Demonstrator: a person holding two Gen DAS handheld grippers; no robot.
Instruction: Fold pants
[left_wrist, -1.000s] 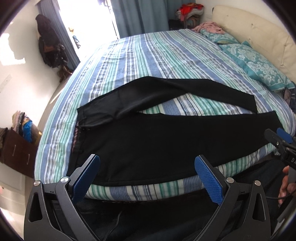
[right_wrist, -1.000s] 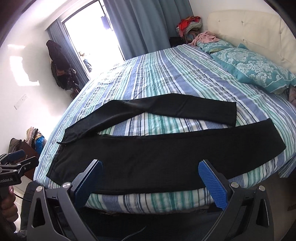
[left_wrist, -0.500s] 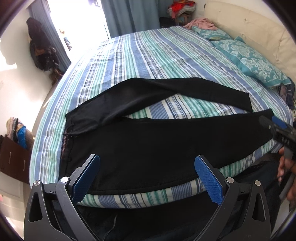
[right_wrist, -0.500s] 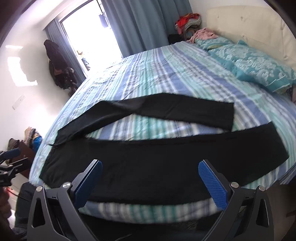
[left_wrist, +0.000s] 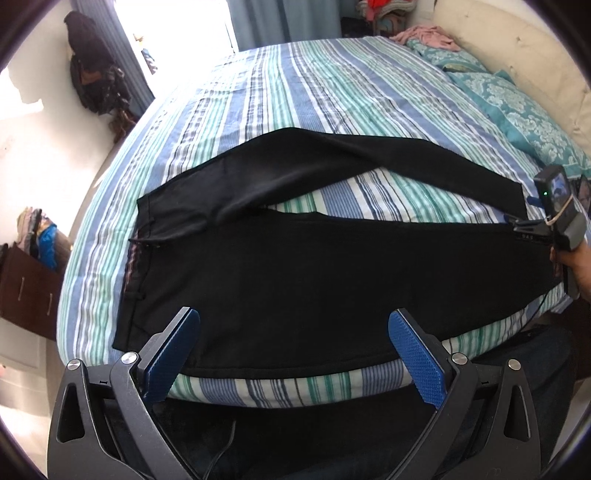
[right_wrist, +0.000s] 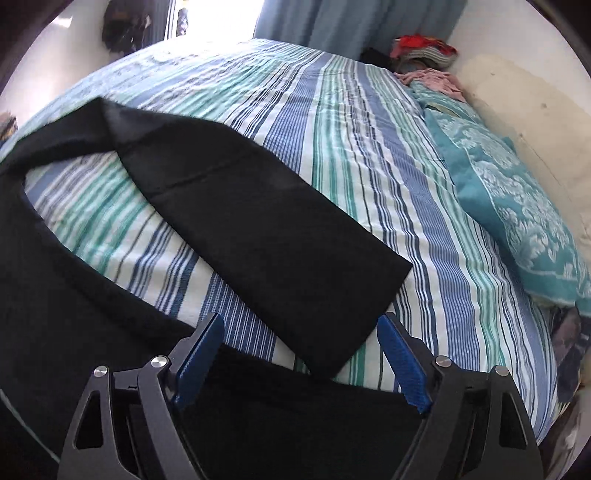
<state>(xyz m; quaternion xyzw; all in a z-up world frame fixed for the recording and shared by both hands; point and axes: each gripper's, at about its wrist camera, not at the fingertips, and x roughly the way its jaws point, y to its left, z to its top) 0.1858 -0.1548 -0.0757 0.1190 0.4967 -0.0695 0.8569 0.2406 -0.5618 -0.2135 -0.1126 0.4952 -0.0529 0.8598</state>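
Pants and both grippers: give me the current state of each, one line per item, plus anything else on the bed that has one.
pants: unfolded, spread flat on the bed, legs splayed apart.
far leg: flat, cuff apart from the near leg.
left gripper: open, empty, at the bed's near edge.
right gripper: open, empty, at the near leg's cuff.
pillow: lying flat by the headboard.
bedspread: spread, lightly wrinkled.
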